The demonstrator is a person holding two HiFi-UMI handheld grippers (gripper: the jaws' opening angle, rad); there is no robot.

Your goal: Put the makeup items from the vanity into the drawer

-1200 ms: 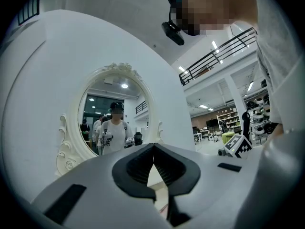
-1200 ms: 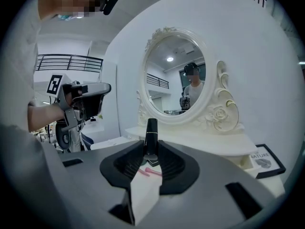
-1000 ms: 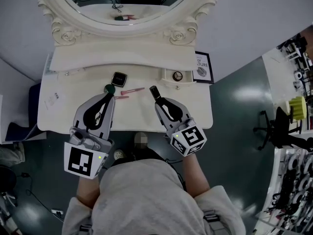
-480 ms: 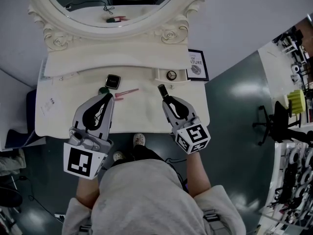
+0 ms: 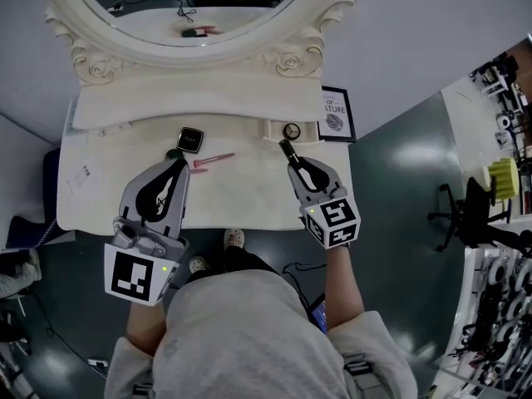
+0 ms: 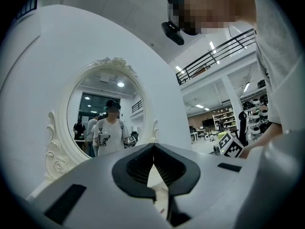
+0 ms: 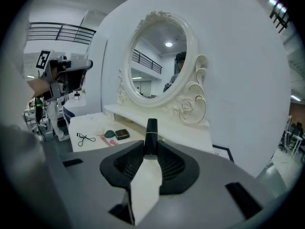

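With the right tongs (image 5: pixel 292 160) clamping a black, gold-banded lipstick tube (image 7: pixel 151 133) just short of the small open cream drawer (image 5: pixel 271 128), the transfer step is in hand, and the next move likely calls for lowering and release; the left tongs (image 6: pixel 153 150) hover closed, empty.

White vanity (image 5: pixel 249 194) bears a black compact (image 5: pixel 190 139), pink sticks (image 5: pixel 212 160), perhaps a green sponge (image 5: pixel 174 153).
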